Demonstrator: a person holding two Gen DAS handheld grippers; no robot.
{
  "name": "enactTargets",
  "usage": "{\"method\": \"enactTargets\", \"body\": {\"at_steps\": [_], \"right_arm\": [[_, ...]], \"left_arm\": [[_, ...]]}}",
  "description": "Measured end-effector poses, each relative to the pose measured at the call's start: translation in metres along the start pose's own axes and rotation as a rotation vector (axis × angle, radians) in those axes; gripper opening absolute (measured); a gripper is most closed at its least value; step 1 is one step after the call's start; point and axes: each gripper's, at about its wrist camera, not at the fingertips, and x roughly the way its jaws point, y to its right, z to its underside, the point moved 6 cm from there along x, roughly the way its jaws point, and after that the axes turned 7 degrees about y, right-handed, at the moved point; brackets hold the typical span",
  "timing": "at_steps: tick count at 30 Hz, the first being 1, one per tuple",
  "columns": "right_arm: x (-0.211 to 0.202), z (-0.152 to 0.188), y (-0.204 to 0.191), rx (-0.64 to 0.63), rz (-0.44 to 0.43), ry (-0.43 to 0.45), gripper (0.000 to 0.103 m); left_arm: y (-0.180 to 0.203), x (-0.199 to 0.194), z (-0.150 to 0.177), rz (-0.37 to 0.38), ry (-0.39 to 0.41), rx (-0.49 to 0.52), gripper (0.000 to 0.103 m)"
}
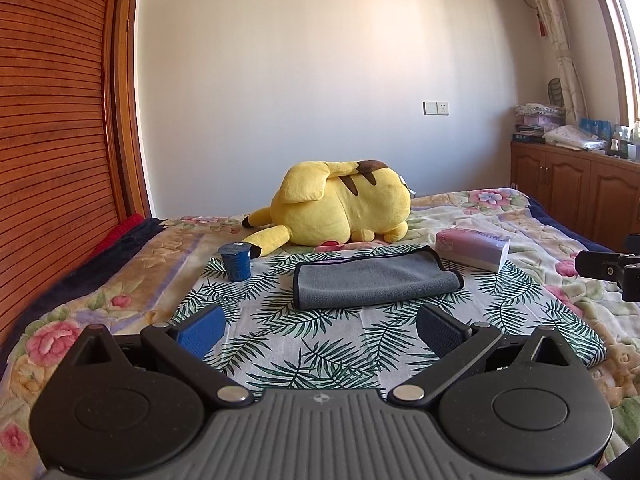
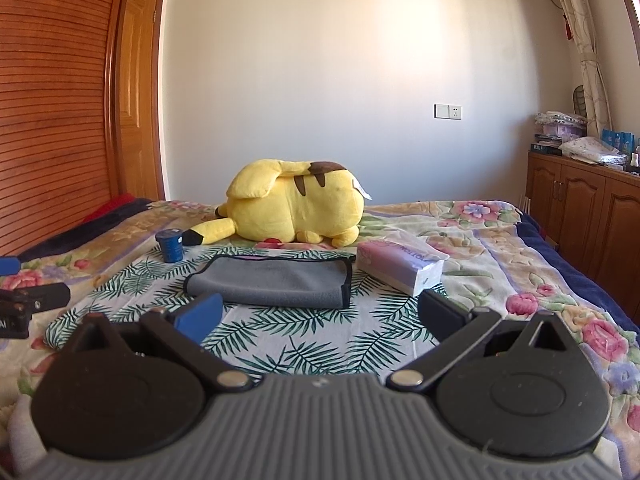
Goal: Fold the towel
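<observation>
A grey towel [image 1: 374,278] with a dark hem lies folded on a leaf-print cloth [image 1: 312,344] on the bed; it also shows in the right wrist view [image 2: 272,282]. My left gripper [image 1: 320,330] is open and empty, held low in front of the towel and apart from it. My right gripper [image 2: 320,320] is open and empty, also short of the towel's near edge. Part of the right gripper shows at the right edge of the left wrist view [image 1: 612,270], and part of the left gripper at the left edge of the right wrist view [image 2: 28,304].
A yellow plush toy [image 1: 344,204] lies behind the towel. A blue cup [image 1: 236,262] stands to the towel's left, a tissue pack [image 1: 474,248] to its right. A floral bedspread [image 1: 560,240] covers the bed. A wooden cabinet [image 1: 576,188] stands at right, a slatted headboard [image 1: 52,140] at left.
</observation>
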Motion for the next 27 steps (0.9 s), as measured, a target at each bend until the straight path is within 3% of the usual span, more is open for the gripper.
{"method": "enactTargets", "body": {"at_steps": [27], "right_arm": [[-0.0002,0.0001,-0.0002,-0.001,-0.001,0.000,0.103]], "left_arm": [[-0.0020,0.0001,-0.0008,-0.001,-0.002,-0.003,0.087]]}}
